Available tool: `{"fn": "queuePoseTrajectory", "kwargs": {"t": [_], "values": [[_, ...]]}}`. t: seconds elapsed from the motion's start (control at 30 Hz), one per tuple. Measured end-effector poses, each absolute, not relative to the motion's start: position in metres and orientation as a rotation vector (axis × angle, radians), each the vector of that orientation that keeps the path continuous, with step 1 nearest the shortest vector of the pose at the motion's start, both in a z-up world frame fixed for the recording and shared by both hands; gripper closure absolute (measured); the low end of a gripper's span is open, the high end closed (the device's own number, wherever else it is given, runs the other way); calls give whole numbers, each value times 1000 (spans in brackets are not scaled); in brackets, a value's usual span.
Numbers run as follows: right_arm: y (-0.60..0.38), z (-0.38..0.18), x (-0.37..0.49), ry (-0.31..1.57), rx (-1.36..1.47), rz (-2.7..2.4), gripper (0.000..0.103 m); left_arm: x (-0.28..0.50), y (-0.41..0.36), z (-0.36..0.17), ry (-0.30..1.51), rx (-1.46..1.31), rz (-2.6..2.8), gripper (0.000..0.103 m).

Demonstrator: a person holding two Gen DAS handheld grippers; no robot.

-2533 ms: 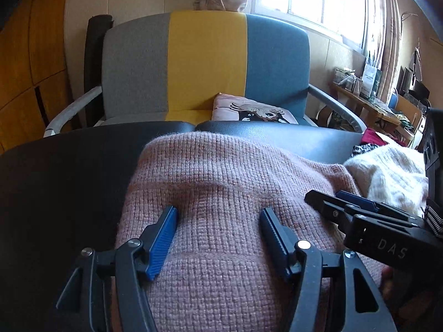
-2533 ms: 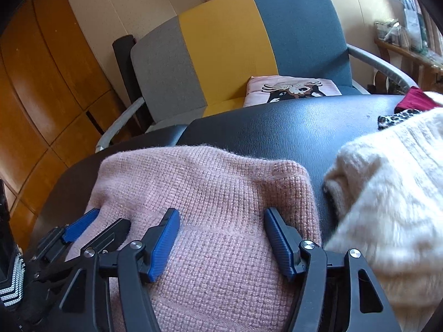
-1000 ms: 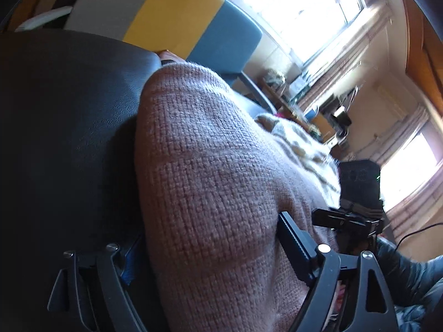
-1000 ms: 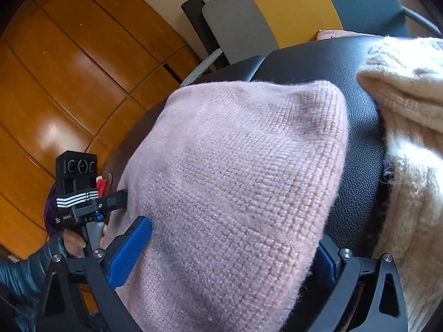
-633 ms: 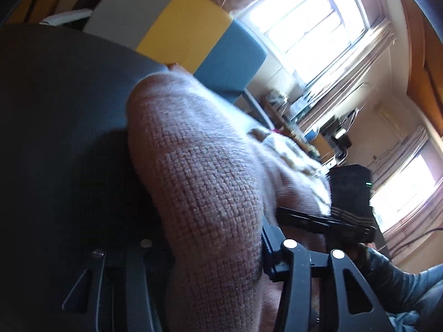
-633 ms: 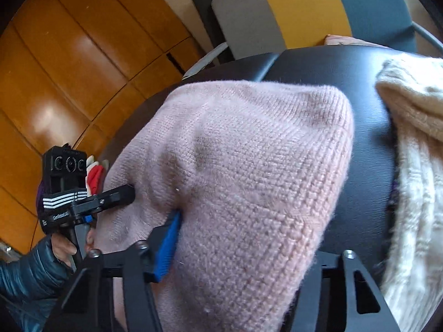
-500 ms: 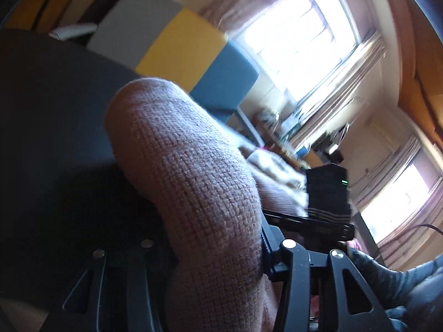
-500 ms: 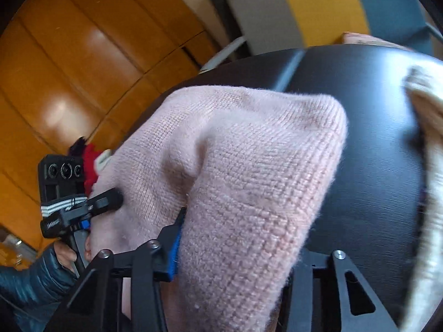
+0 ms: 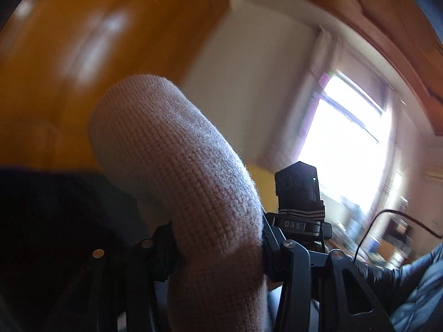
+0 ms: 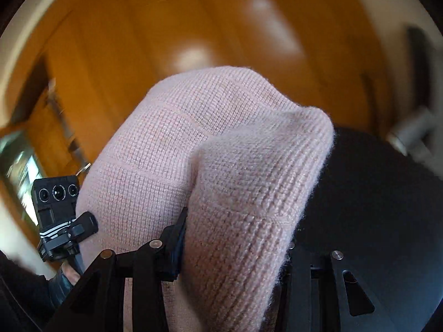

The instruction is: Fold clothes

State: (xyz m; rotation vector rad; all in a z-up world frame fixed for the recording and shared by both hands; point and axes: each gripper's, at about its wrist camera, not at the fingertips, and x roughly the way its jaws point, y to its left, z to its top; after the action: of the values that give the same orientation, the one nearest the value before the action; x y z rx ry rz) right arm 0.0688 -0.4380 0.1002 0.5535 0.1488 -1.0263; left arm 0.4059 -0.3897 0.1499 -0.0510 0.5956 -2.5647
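A pink knitted sweater [image 9: 177,166] is bunched in a thick fold between the fingers of my left gripper [image 9: 218,238], which is shut on it. In the right wrist view the same sweater [image 10: 221,152] is bunched in my right gripper [image 10: 235,238], also shut on it. Both ends are lifted off the black table [image 10: 373,207]. The other gripper shows in each view, the right one [image 9: 299,207] beside the fold and the left one [image 10: 63,221] at the sweater's far side. The fingertips are buried in the knit.
Orange wooden wall panels [image 10: 193,27] fill the background. A bright window [image 9: 346,152] is at the right in the left wrist view. The black table [image 9: 41,207] lies low at the left. A dark padded sleeve [image 9: 415,290] is at the lower right.
Both grippers closed on the pink sweater and lifted and tilted upward with it. The chair and the cream sweater have dropped out of view.
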Motion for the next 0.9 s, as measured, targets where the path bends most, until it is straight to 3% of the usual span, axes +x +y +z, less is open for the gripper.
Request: {"fn": "queuePoseTrajectory", "kwargs": {"t": [0.17, 0.3, 0.4, 0.47, 0.57, 0.67, 0.83, 0.9], "values": [[-538, 112, 137, 240, 509, -886, 60, 455, -434, 137, 658, -13, -2255, 55], [-606, 50, 171, 433, 639, -914, 57, 479, -497, 71, 981, 183, -1989, 52], [-622, 17, 158, 360, 735, -880, 49, 492, -504, 60, 1056, 124, -1999, 47], [-620, 14, 159, 341, 735, -869, 47, 482, -495, 69, 972, 169, -1983, 41], [-622, 19, 162, 360, 724, -910, 29, 474, -493, 83, 874, 228, -1930, 31], [-620, 26, 153, 346, 708, -968, 24, 469, -476, 103, 776, 271, -1846, 24], [-590, 65, 149, 345, 447, -1149, 25, 456, -431, 136, 538, 163, -1710, 24], [-569, 83, 165, 332, 348, -1139, 30, 449, -433, 143, 526, 109, -1779, 22]]}}
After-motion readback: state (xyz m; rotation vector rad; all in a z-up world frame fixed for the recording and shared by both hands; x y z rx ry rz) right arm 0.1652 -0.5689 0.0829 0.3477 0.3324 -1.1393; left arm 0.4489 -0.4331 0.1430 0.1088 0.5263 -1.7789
